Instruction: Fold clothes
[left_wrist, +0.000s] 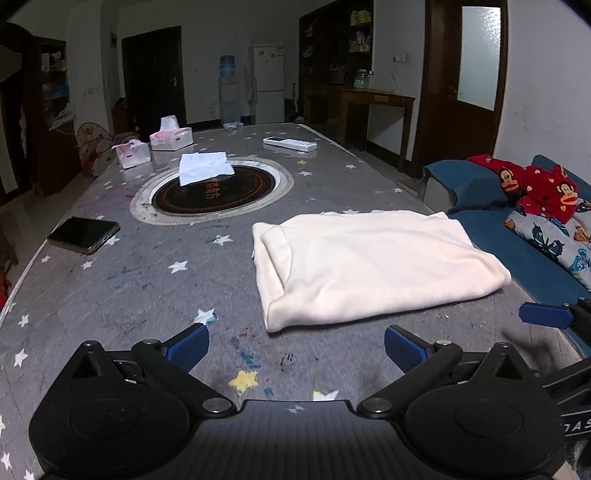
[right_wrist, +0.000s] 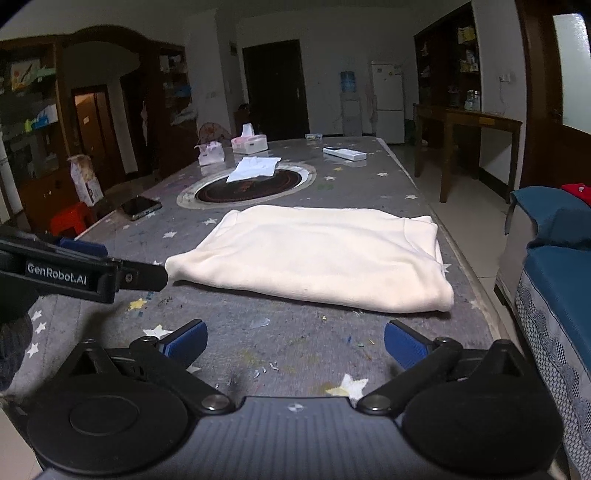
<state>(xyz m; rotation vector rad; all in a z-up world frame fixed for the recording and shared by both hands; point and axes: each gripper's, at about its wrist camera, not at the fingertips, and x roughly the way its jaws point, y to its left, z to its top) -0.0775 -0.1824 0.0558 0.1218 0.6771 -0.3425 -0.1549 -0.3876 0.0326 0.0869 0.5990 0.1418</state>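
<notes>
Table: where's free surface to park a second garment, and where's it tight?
Free: the near strip between both open grippers and the folded cream garment, and the patch between garment and phone. Crowded: far end, with tissue boxes, white cloth, remote.

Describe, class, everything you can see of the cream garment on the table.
The cream garment is folded into a thick, roughly rectangular bundle of soft, fleece-like fabric, plain and unpatterned. Layered folded edges show at its left end; its surface is smooth with slight creases. It lies flat on the grey star-print table cover, near the table's right edge. Neither the left claw nor the right claw touches it; both stand open, short of it.
</notes>
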